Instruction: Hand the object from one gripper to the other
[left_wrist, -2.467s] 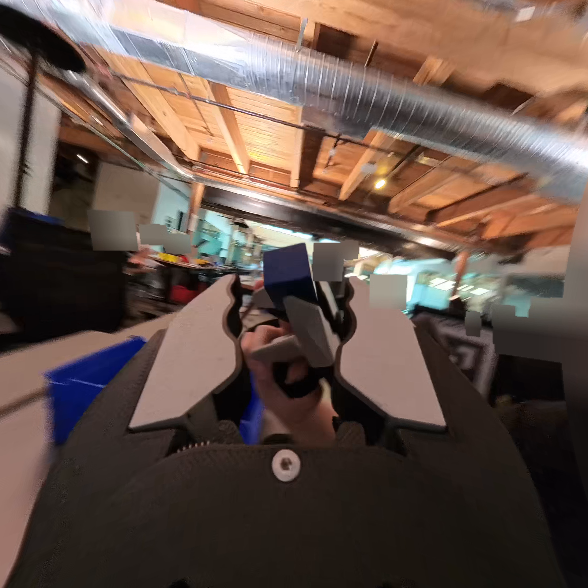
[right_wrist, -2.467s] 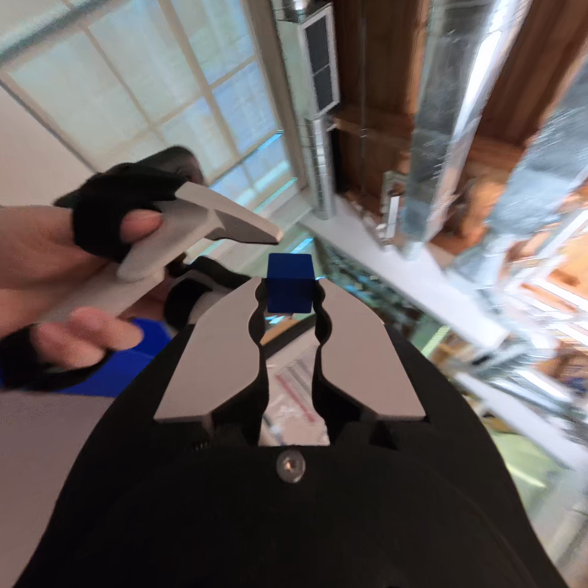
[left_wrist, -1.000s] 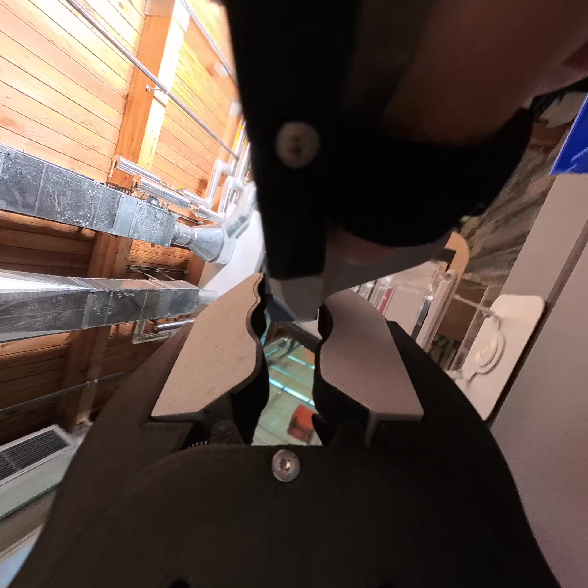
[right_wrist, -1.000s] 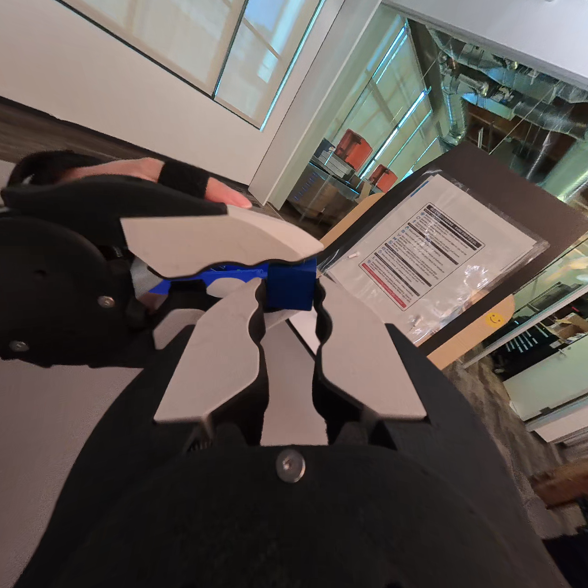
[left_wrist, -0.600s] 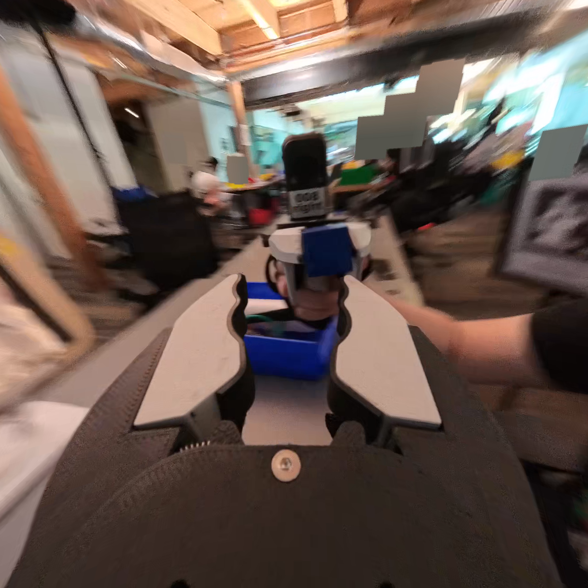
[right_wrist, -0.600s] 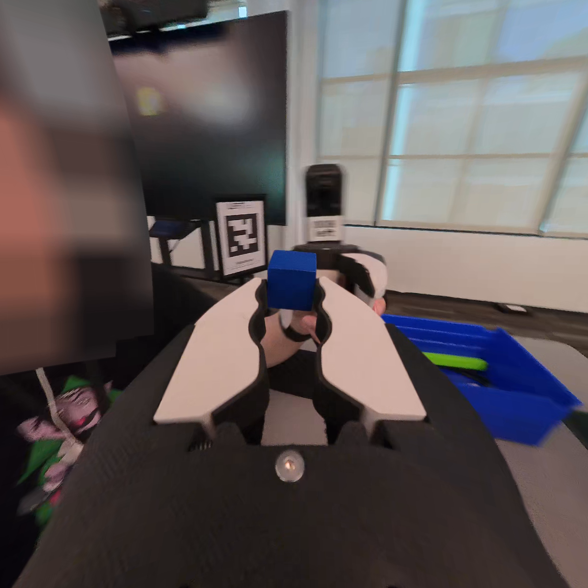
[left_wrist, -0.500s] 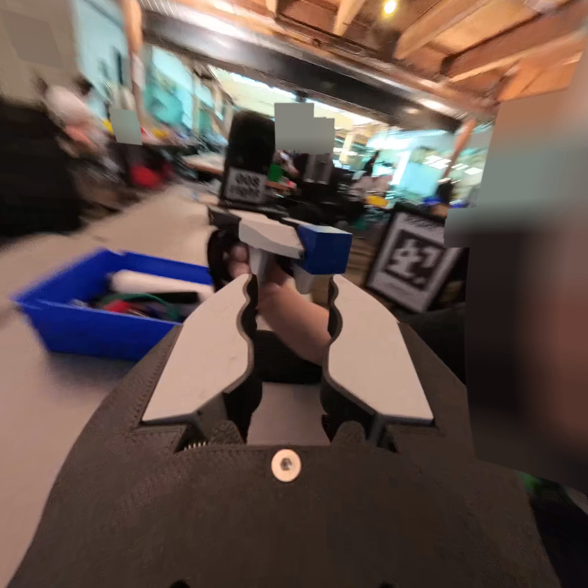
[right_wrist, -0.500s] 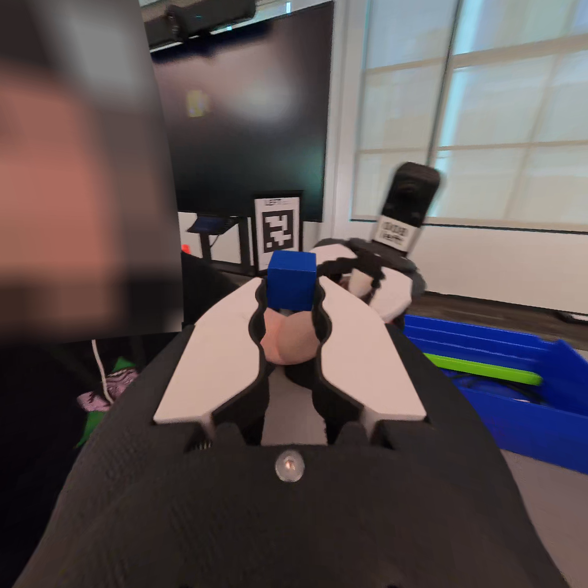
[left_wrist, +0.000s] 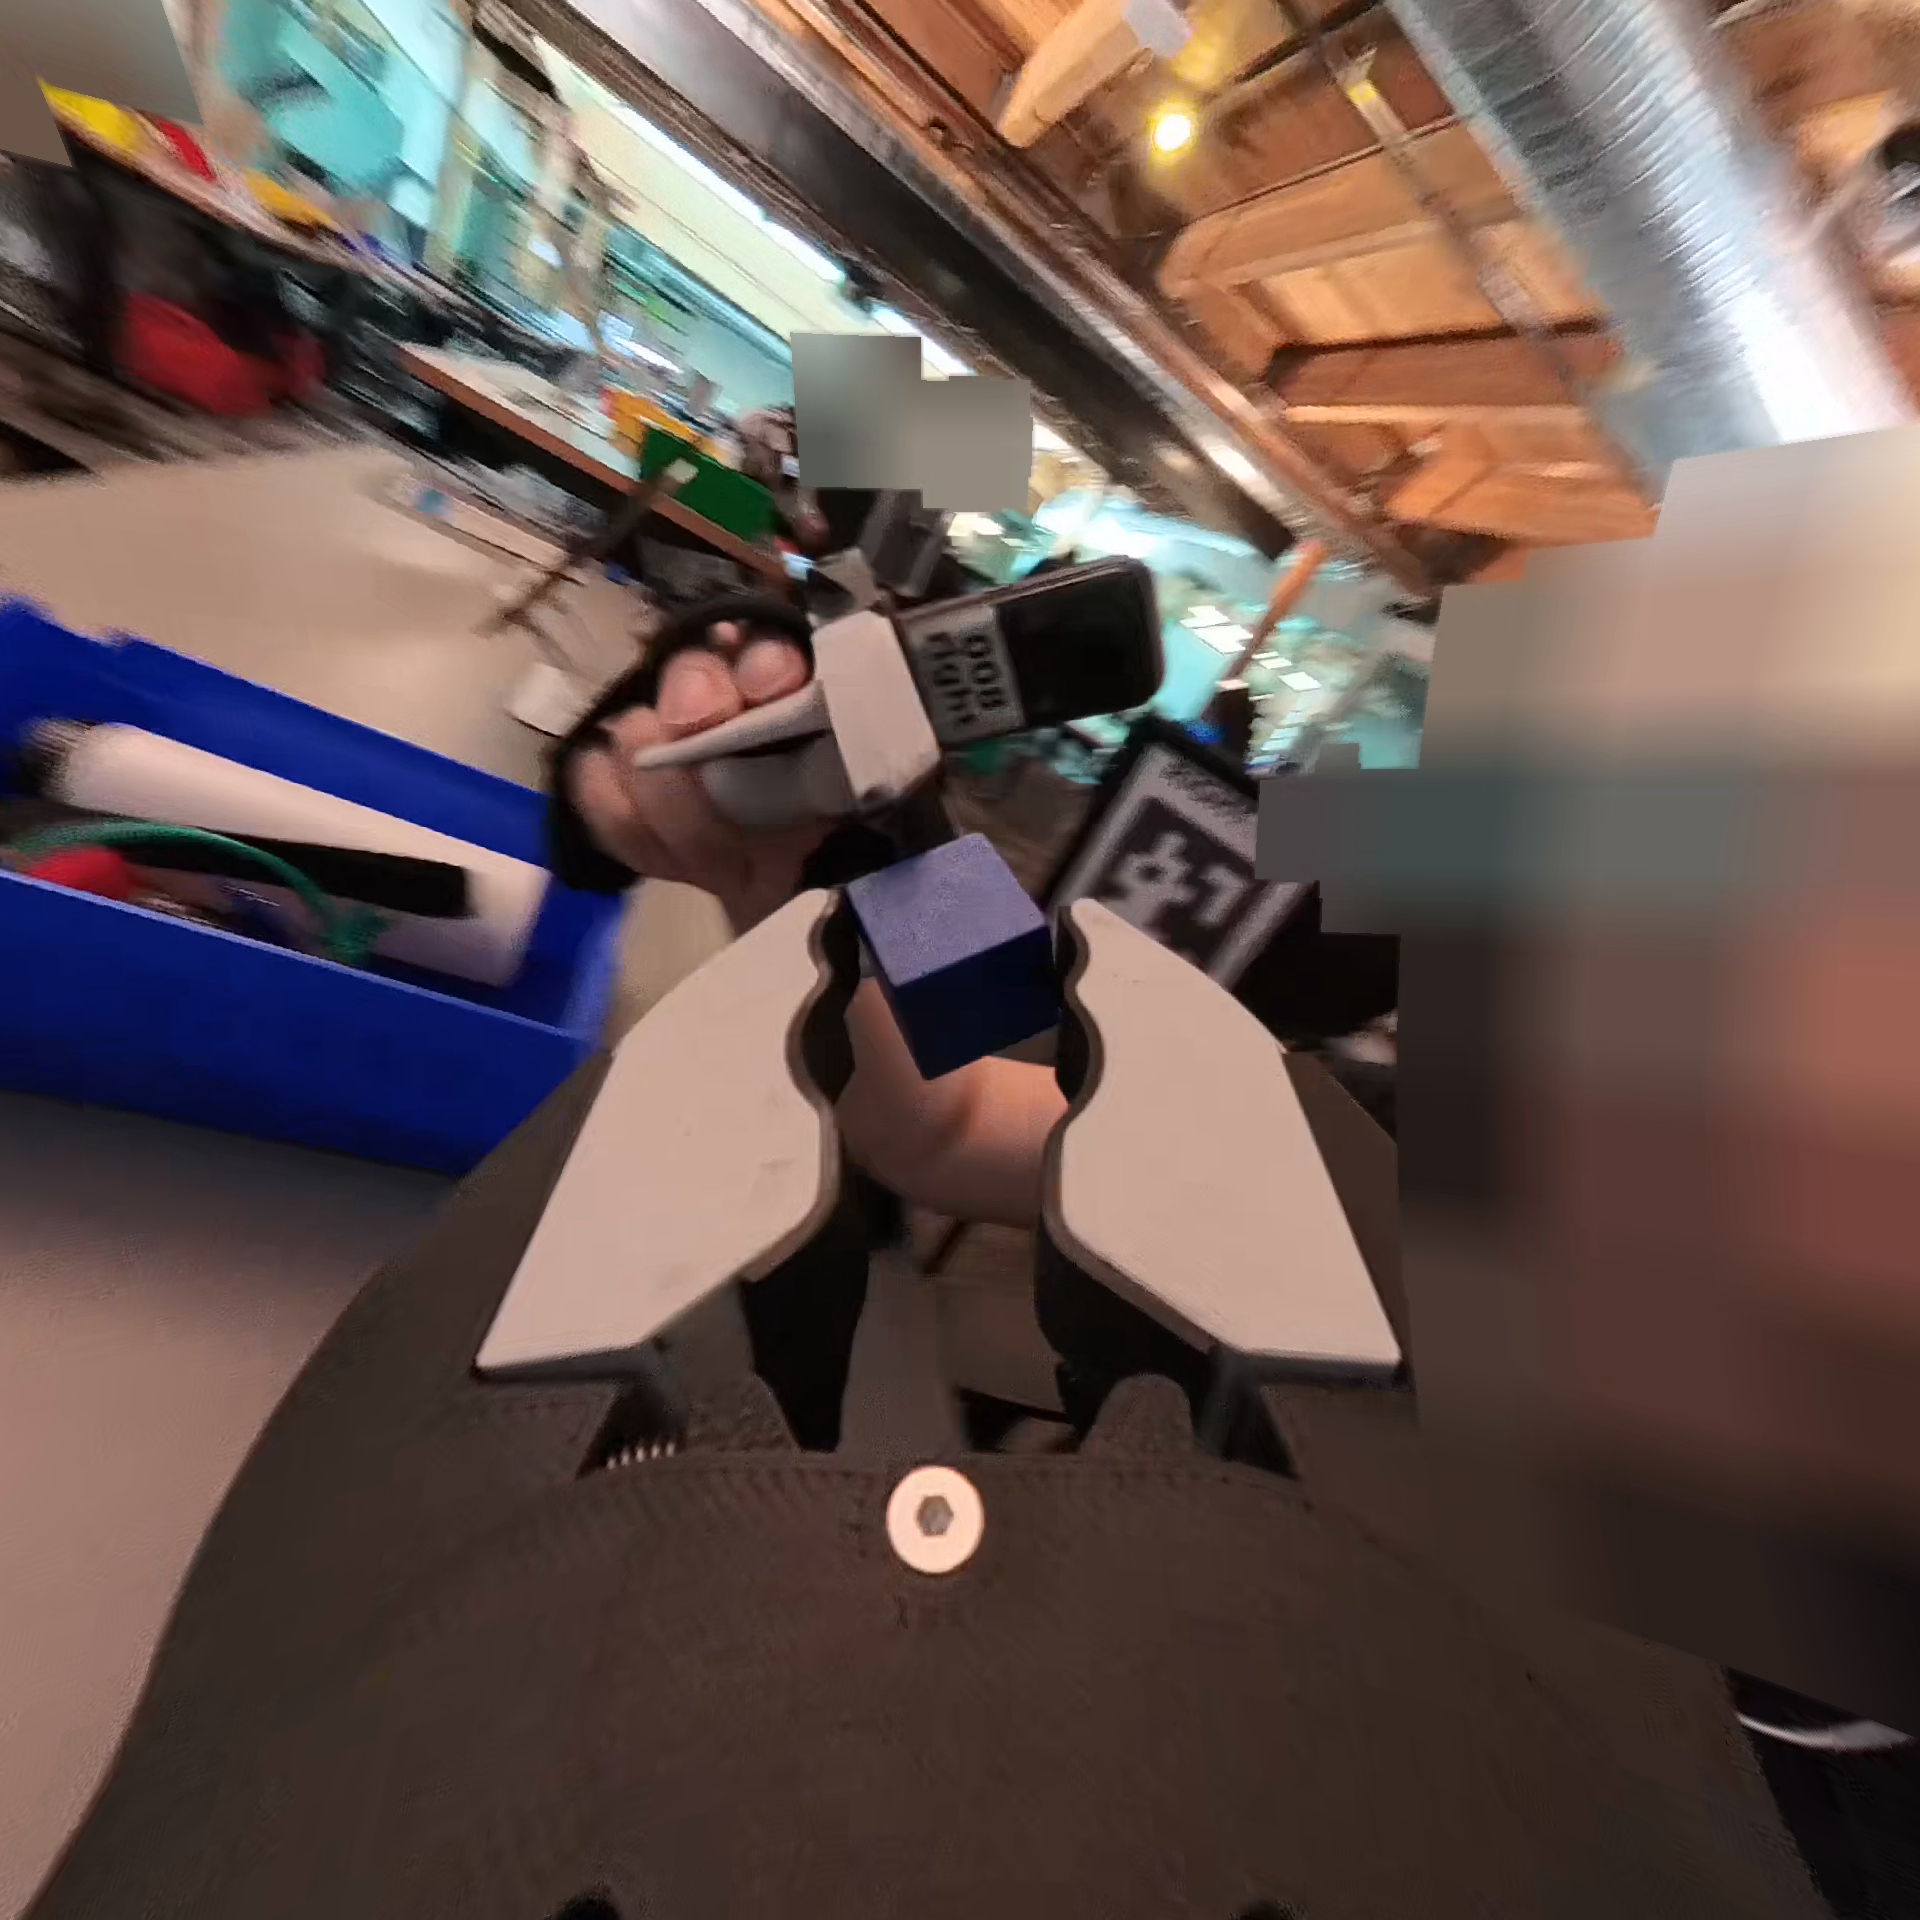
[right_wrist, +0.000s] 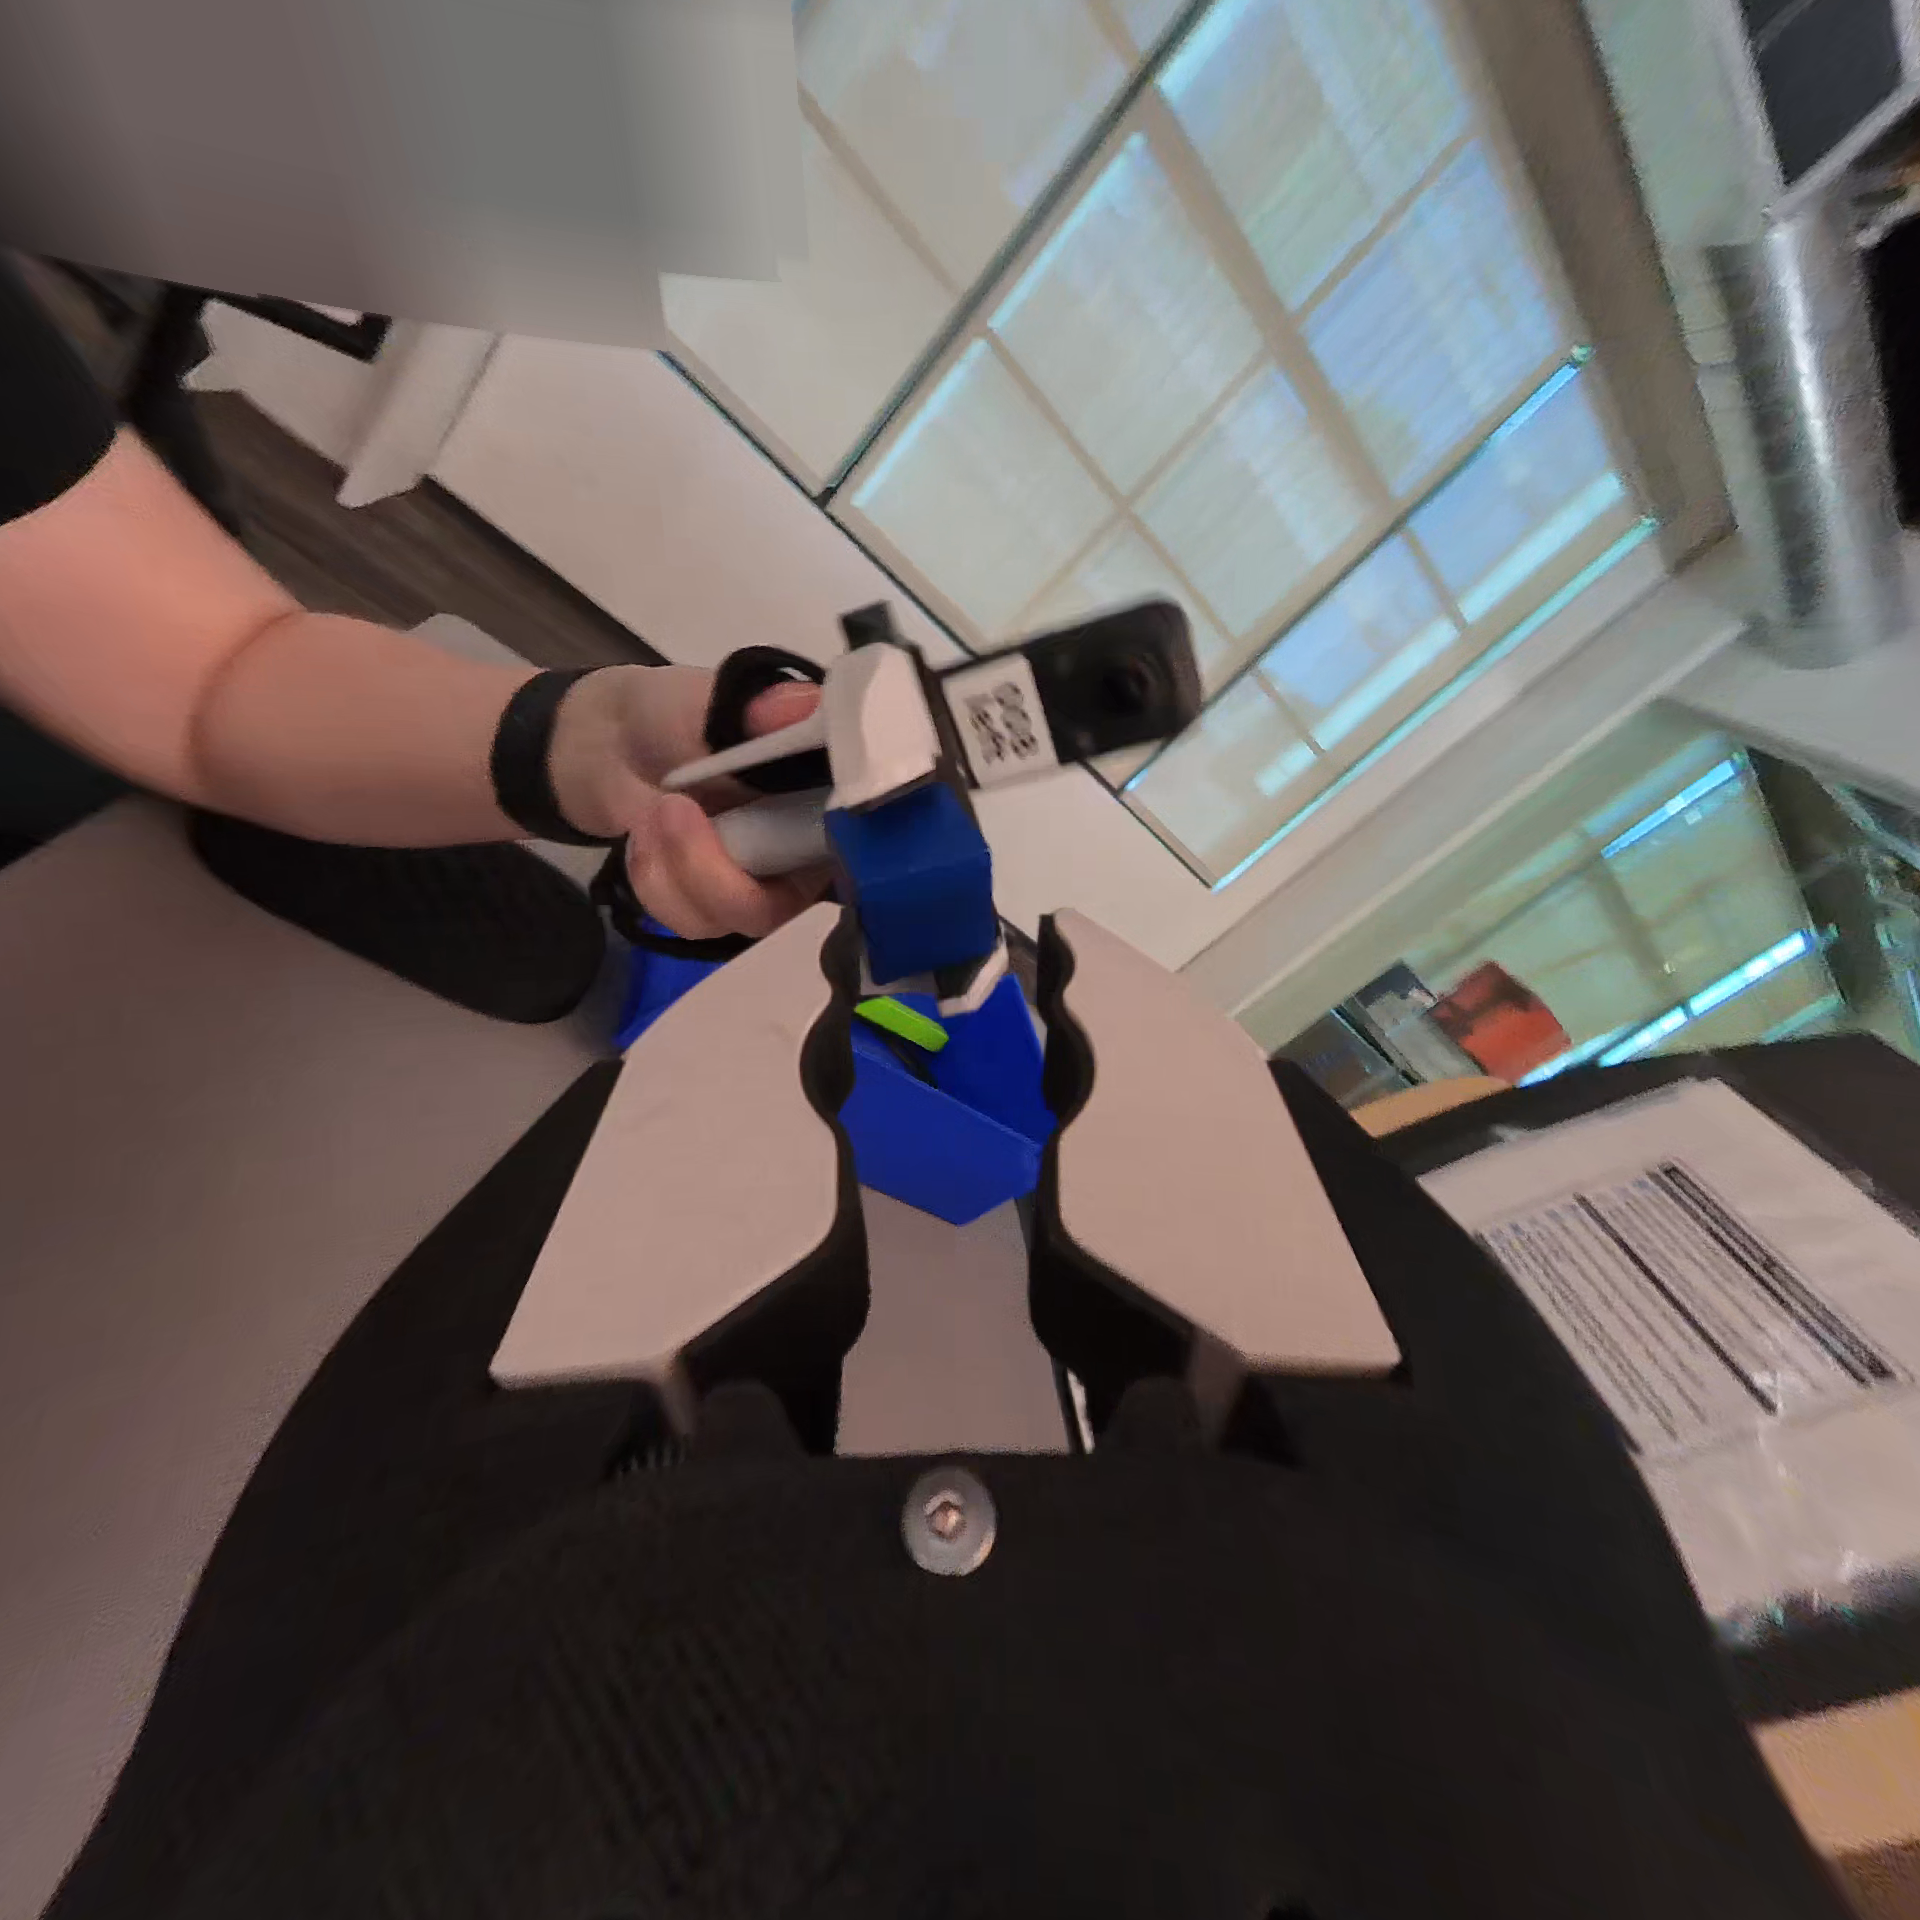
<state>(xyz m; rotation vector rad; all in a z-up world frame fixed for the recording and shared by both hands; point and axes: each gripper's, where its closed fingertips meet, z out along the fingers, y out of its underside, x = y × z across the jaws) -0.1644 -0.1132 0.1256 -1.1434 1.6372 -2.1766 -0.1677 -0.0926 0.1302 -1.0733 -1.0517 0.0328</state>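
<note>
Grey table (right_wrist: 156, 1091) w/ blue bin (left_wrist: 260, 1039) on it, misc. items inside. Right gripper (right_wrist: 935, 925) held above the table, tongs spread & holding nothing. Left gripper (left_wrist: 945, 914) facing it, tongs clamped on blue cube (left_wrist: 951, 961) at the tips, cube tilted, just beyond right gripper's tips.

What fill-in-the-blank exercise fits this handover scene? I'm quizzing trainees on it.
1. The cube between the left hand-held gripper's fingertips is coloured ___.
2. The right hand-held gripper has its jaws ___, gripping nothing.
3. Each hand-held gripper has ___ grey fingers.

Missing words: blue; open; two.
</note>
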